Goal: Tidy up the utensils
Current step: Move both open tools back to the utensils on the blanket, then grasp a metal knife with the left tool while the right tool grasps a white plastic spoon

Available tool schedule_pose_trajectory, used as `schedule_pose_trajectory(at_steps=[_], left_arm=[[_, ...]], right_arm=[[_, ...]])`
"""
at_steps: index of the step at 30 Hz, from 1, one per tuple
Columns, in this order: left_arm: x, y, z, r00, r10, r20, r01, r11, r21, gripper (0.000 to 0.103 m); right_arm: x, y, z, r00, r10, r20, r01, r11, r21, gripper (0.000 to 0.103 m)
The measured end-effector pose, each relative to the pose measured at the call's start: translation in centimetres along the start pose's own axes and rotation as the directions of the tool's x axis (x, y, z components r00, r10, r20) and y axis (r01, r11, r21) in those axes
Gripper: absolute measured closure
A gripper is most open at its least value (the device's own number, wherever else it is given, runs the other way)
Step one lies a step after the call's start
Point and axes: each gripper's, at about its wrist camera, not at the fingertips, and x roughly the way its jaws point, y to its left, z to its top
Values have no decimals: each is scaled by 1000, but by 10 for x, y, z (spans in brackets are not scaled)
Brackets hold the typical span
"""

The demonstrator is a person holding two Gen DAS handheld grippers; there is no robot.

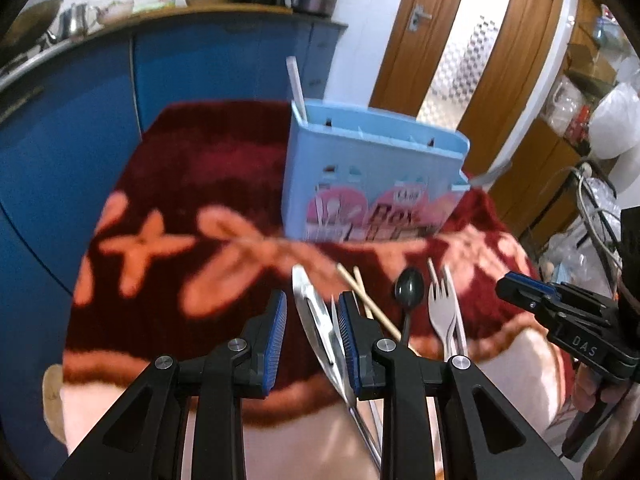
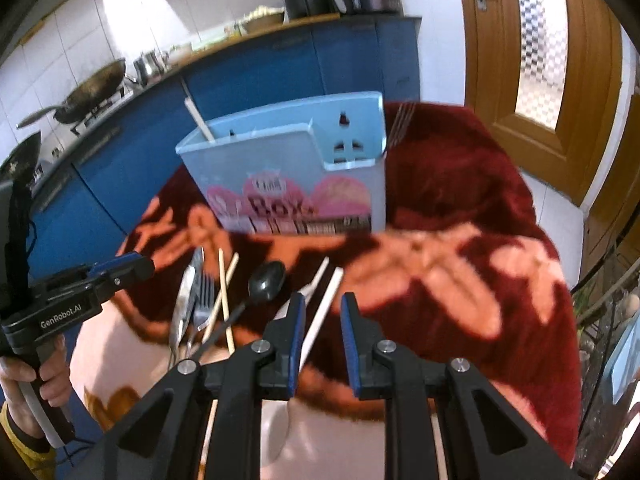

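blanket (image 1: 200,184): fuzzy cloth | knife (image 1: 316,312): shiny metal | holder (image 1: 360,168): smooth plastic

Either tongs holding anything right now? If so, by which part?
Nothing held. Left tongs and right tongs are both open and empty, above the utensils lying on the red floral cloth.

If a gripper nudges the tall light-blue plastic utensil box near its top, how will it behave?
The tall light-blue plastic utensil box looks apt to tip: it stands upright and narrow on a soft, fuzzy red blanket. It is probably light, since only one white stick shows inside it. The plush pile would likely resist sliding, favouring toppling.
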Motion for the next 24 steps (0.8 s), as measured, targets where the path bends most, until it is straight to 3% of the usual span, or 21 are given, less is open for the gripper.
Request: schedule_pose_trajectory(at_steps=[8, 15, 24], left_arm=[[21, 5, -8, 993, -6, -115, 4, 1000, -17, 76], [38, 8, -13, 978, -23, -206, 16, 999, -32, 76], [46, 10, -8, 969, -69, -235, 57, 997, -57, 77]], right_arm=[[22, -1, -6, 990, 27, -139, -24, 999, 24, 82], [37, -4, -8, 979, 32, -203, -25, 999, 40, 82], [48, -5, 1, 965, 66, -253, -49, 996, 73, 82]])
